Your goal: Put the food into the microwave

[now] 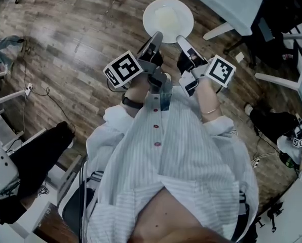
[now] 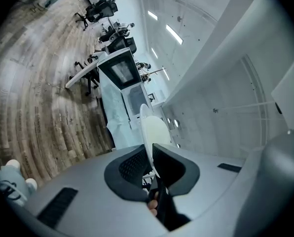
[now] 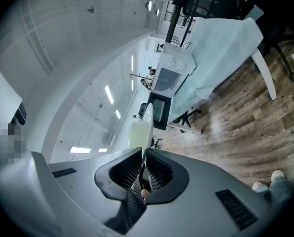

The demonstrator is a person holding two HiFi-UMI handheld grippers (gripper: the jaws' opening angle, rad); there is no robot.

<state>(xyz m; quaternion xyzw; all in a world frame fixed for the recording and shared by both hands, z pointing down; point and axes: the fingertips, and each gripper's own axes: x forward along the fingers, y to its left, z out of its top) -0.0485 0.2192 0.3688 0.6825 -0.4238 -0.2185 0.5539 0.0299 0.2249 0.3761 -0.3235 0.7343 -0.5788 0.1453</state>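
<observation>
The left gripper (image 1: 155, 38) jaws are closed on the near-left rim of the white plate (image 1: 152, 10). The right gripper (image 1: 183, 40) jaws clamp its near-right rim. The plate carries pale food (image 1: 167, 18) above the wooden floor (image 1: 80, 34), well apart from the microwave (image 3: 166, 80).

A: Any text, brands, numbers?

B: None readable. The only print is black-and-white square code patterns, no letters or digits.

A: Where?

B: Head view: left marker cube (image 1: 123, 69) and right marker cube (image 1: 220, 71), both just on the near side of the plate (image 1: 168, 19). Small marker cubes (image 1: 299, 134) well off to the plate's right, at the frame edge; same kind of pattern, too small to read.

A: Microwave?

B: Right gripper view: white microwave (image 3: 170, 76) beyond the plate. No label or brand legible.
</observation>
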